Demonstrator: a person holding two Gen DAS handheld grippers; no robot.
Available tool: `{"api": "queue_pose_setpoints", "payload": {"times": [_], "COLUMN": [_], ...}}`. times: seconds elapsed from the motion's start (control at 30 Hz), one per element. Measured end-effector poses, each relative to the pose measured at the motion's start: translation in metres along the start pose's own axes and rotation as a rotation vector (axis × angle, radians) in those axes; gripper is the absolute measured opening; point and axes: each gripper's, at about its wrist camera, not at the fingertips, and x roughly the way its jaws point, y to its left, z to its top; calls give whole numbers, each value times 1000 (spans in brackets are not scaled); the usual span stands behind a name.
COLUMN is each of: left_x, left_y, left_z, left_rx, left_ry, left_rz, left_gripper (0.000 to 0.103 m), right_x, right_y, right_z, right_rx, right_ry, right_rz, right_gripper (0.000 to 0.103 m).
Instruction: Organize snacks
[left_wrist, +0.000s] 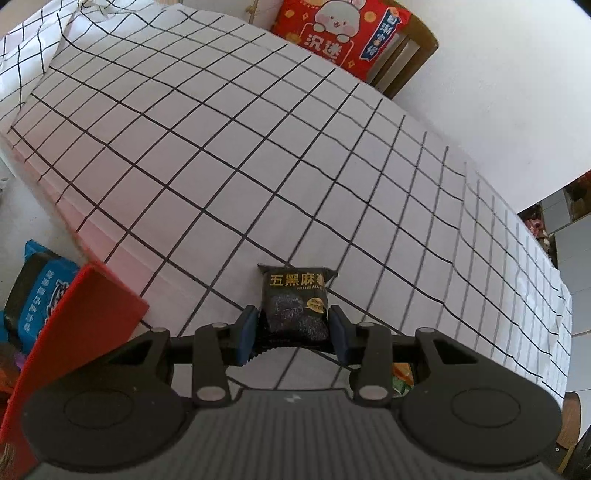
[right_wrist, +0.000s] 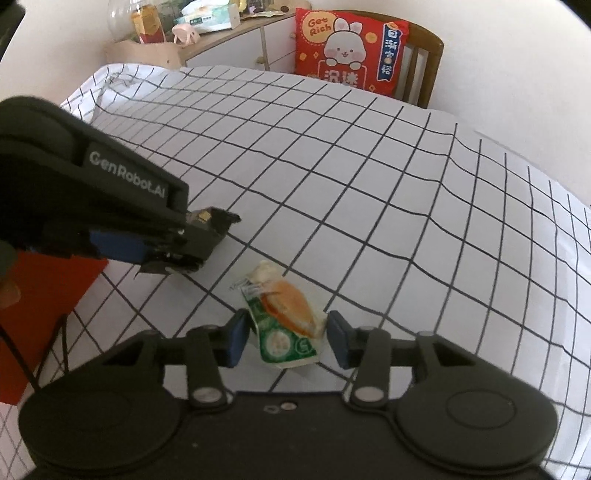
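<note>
Left wrist view: tongs (left_wrist: 293, 330) hide the black snack packet's (left_wrist: 297, 299) lower edge.

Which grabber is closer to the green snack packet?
Right. The right gripper has the green packet between its fingers; the left gripper sits off to the side, holding the black packet.

The black snack packet (left_wrist: 296, 302) read "五黑麻" above "WU HEI MA", the left gripper (right_wrist: 192, 240) bore "GenRobot.AI", and the red cushion (right_wrist: 347, 51) said "Get Rich".
</note>
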Motion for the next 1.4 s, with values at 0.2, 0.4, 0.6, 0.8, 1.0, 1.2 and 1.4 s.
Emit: {"api": "queue_pose_setpoints", "payload": {"times": [0.2, 0.4, 0.6, 0.8, 1.0, 1.2, 1.4], "left_x": [-24, -51, -64, -60, -40, -13, -4], "left_y": [-4, -8, -6, -8, -15, -25, -25], "left_z": [-16, -34, -48, -66, -76, -84, -91], "left_rx": [5, 27, 47, 131, 240, 323, 332], "left_ry": [-16, -37, -51, -23, 19, 69, 74], "left_rz": [-33, -60, -69, -61, -31, 3, 56], "left_gripper": [39, 27, 27, 51, 72, 72, 42], "right_x": [-33, -74, -102, -117, -117, -117, -115], "right_y": [-1, 0, -7, -16, -24, -24, -24], "right_z": [-8, -20, -37, -63, -83, -93, -99], "right_rx": [17, 30, 48, 94, 141, 161, 173], "right_ry": [-32, -91, -115, -102, -82, -71, -61], "right_rz": [18, 49, 82, 106, 100, 83, 75], "right_gripper": [44, 44, 45, 45, 45, 45, 45]}}
